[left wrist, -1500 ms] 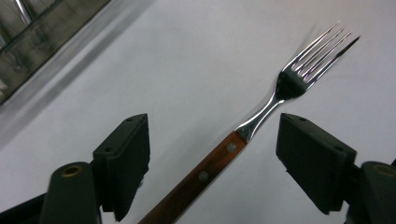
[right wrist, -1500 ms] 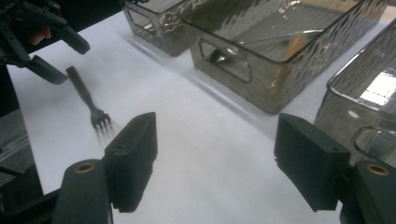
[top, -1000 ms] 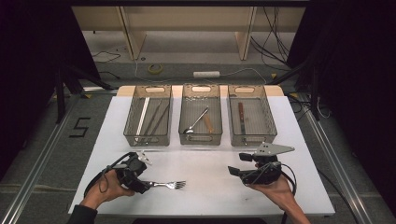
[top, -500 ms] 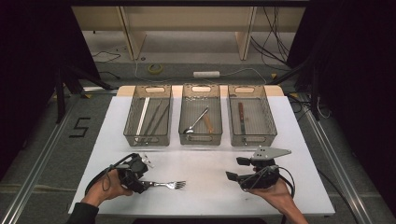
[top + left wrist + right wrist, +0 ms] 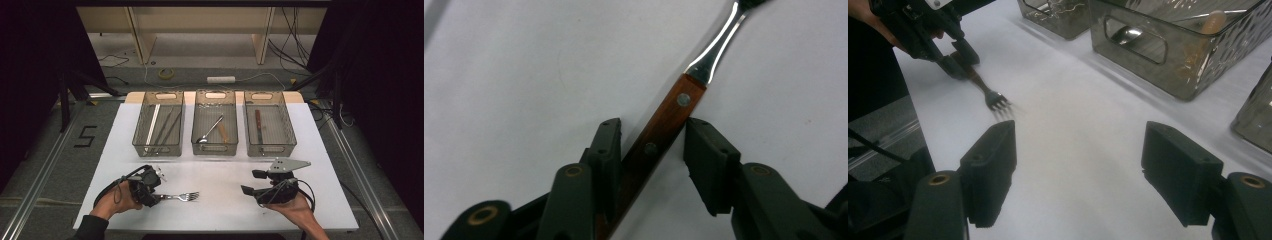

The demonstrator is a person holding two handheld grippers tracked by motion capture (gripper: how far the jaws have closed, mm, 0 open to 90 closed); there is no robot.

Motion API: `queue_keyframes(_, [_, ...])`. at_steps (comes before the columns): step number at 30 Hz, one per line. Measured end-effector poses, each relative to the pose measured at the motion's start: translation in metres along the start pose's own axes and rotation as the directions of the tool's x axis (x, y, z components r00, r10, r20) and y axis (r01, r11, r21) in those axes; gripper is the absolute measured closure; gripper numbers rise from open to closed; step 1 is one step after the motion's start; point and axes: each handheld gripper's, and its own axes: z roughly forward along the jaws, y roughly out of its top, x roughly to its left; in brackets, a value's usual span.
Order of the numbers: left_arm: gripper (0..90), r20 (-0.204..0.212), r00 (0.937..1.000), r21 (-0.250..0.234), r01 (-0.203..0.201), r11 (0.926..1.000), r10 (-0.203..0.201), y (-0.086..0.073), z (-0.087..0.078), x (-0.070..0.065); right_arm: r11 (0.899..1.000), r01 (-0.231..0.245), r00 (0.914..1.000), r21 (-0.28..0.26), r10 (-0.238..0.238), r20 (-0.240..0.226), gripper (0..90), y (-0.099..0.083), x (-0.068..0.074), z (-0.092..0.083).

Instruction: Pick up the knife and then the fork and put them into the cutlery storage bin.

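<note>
the left gripper (image 5: pixel 159 196) has just been closing around the fork (image 5: pixel 185 196) handle on the counter (image 5: pixel 225 175), pads not pressing yet; the right gripper (image 5: pixel 250 182) waits open; lifting and sorting into a bin (image 5: pixel 215 125) remain

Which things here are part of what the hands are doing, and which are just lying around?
In the job:
- fork, wooden handle between the left gripper fingers, which have just been closing
- three mesh bins, probably for sorting cutlery

Just lying about:
- tape roll on the floor
- white bar on the floor
- right gripper, open, holding nothing
</note>
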Motion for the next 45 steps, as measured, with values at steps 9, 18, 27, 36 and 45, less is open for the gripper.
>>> queue_keyframes(9, [69.5, 0.025, 0.9992, -0.008, -0.031, 0.9995, 0.032, -0.001, 0.0, -0.001, 1.0, 0.002, 1.0, 0.004, -0.002, 0.003, 31.3, 0.0, 0.0, 0.0])
queue_keyframes(18, [75.3, 0.041, 0.9982, -0.011, -0.044, 0.999, 0.044, -0.002, -0.001, -0.002, 1.0, 0.008, 1.0, 0.008, -0.008, -0.001, 31.6, 0.0, 0.0, 0.001])
queue_keyframes(27, [75.8, 0.043, 0.999, -0.04, -0.013, 0.9991, 0.015, -0.002, -0.004, 0.0, 1.0, 0.009, 0.9999, 0.008, -0.009, -0.007, 32.0, 0.0, 0.001, 0.001])
queue_keyframes(36, [75.9, 0.094, 0.9954, -0.099, 0.024, 0.9948, -0.015, 0.007, -0.018, -0.007, 0.999, 0.04, 0.999, -0.001, -0.04, -0.018, 31.8, 0.003, 0.007, 0.003])
queue_keyframes(45, [75.8, 0.133, 0.9905, -0.101, -0.022, 0.9946, 0.035, 0.032, -0.023, -0.024, 0.992, 0.124, 0.991, -0.011, -0.124, -0.051, 30.7, 0.008, 0.028, 0.01])
